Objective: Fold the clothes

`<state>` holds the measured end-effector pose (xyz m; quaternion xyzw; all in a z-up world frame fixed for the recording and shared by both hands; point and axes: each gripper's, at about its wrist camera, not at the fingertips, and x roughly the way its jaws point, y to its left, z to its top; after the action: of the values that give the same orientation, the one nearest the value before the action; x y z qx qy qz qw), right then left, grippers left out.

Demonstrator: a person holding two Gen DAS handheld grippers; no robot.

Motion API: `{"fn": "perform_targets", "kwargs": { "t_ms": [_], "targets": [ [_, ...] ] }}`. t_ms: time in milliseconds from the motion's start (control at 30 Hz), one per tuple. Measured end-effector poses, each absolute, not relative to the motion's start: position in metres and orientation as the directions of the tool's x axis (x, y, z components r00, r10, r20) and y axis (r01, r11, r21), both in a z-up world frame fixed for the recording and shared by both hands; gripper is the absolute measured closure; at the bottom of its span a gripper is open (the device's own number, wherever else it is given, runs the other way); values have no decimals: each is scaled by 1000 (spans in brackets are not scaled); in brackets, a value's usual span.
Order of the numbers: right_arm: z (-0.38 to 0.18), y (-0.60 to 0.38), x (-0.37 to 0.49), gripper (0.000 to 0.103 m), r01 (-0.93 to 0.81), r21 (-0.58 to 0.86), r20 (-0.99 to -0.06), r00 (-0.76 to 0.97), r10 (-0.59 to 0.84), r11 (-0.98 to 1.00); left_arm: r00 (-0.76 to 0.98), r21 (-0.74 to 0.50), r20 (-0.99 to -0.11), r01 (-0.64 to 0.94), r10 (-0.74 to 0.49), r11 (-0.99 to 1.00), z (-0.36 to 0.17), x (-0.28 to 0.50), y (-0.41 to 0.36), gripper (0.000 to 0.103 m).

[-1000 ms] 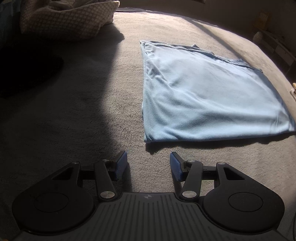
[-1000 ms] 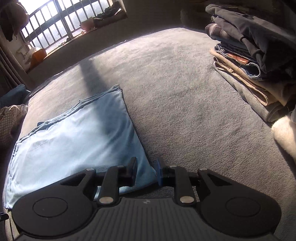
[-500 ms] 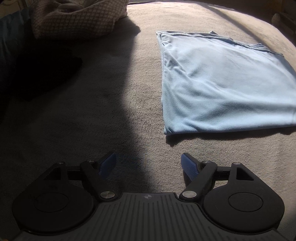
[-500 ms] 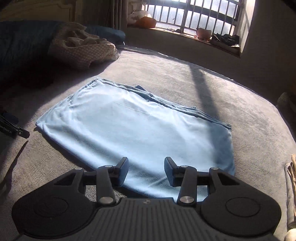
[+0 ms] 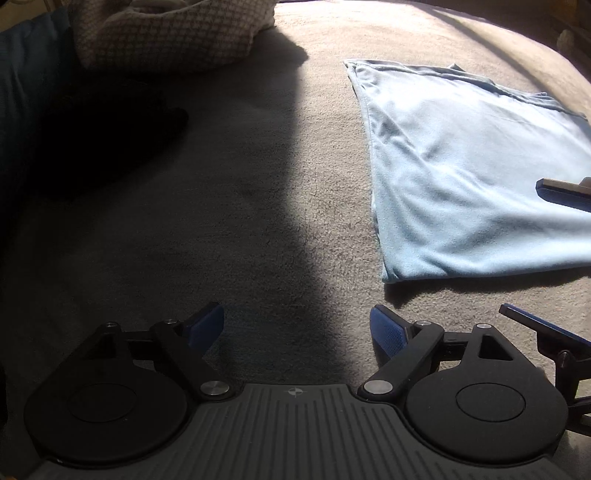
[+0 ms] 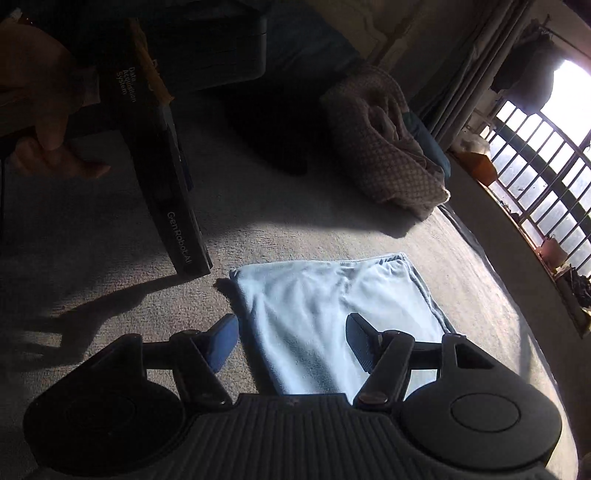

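A light blue folded garment point(image 5: 472, 177) lies flat on the grey bed cover point(image 5: 240, 177); it also shows in the right wrist view point(image 6: 332, 314). My left gripper point(image 5: 297, 328) is open and empty, hovering over the bare cover left of the garment's near corner. My right gripper point(image 6: 291, 341) is open and empty, just above the garment's near edge. The right gripper's fingers point(image 5: 561, 190) enter the left wrist view at the right edge. The left gripper's body point(image 6: 162, 177) and the hand holding it show in the right wrist view.
A cream checked blanket heap point(image 5: 166, 33) lies at the far left of the bed, also visible in the right wrist view point(image 6: 384, 147). A dark garment point(image 5: 103, 140) lies in shadow beside it. A barred window point(image 6: 546, 155) is at the right.
Both grippers have opened wider. The left gripper has shifted left, away from the garment. The right gripper has swung round and now faces the garment's short edge and the left gripper.
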<state>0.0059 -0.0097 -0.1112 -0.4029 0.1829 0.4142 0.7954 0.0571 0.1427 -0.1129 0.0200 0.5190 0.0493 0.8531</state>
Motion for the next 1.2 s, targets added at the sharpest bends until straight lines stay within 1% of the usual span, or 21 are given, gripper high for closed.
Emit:
{"fn": "perform_targets", "kwargs": {
  "t_ms": [100, 300, 367, 400, 433, 467, 500, 533, 633, 700, 800, 867, 933, 967, 1000, 1100, 1200],
  "targets": [
    [-127, 7, 2, 39, -793, -537, -613, 600, 514, 286, 456, 66, -885, -90, 100, 994, -114, 58, 153, 16],
    [-154, 34, 15, 53, -773, -584, -624, 623, 472, 249, 468, 56, -878, -106, 100, 993, -113, 60, 157, 16],
    [-159, 40, 17, 57, -762, -600, -613, 634, 472, 245, 472, 57, -876, -102, 99, 993, -113, 61, 157, 16],
    [-161, 44, 19, 62, -752, -614, -606, 644, 467, 239, 475, 54, -875, -103, 97, 993, -113, 62, 158, 16],
    [-164, 47, 20, 72, -741, -631, -600, 654, 461, 231, 478, 46, -873, -105, 91, 993, -113, 62, 159, 16],
    [-166, 50, 23, 77, -737, -634, -601, 660, 451, 235, 483, 31, -872, -109, 80, 994, -113, 63, 161, 16],
    [-168, 53, 26, 88, -736, -632, -604, 665, 440, 244, 488, 14, -870, -114, 68, 993, -112, 64, 163, 16],
    [-167, 53, 30, 96, -737, -623, -606, 667, 433, 265, 493, -3, -868, -118, 56, 993, -112, 65, 165, 16],
    [-161, 48, 38, 99, -735, -593, -596, 675, 436, 328, 508, -76, -862, -127, -1, 989, -111, 70, 172, 18],
    [-155, 42, 40, 100, -729, -582, -581, 683, 443, 361, 523, -188, -848, -142, -88, 972, -109, 78, 181, 21],
    [-146, 33, 44, 100, -721, -559, -562, 693, 452, 410, 548, -400, -799, -179, -247, 899, -107, 98, 198, 26],
    [-141, 28, 45, 100, -717, -544, -553, 697, 456, 437, 564, -506, -758, -194, -327, 840, -107, 114, 206, 30],
    [-135, 24, 47, 100, -714, -530, -543, 700, 463, 458, 583, -589, -708, -177, -398, 789, -108, 136, 209, 32],
    [-132, 21, 47, 100, -713, -522, -539, 701, 467, 468, 587, -609, -694, -172, -416, 774, -109, 147, 209, 32],
    [-129, 19, 47, 100, -712, -516, -535, 703, 470, 477, 588, -617, -690, -172, -423, 768, -110, 157, 208, 36],
    [-123, 12, 47, 100, -713, -491, -528, 700, 480, 500, 592, -624, -681, -160, -432, 765, -115, 189, 203, 38],
    [-116, 6, 50, 100, -715, -469, -522, 698, 490, 518, 557, -631, -687, -138, -467, 763, -121, 214, 192, 40]
  ]
}}
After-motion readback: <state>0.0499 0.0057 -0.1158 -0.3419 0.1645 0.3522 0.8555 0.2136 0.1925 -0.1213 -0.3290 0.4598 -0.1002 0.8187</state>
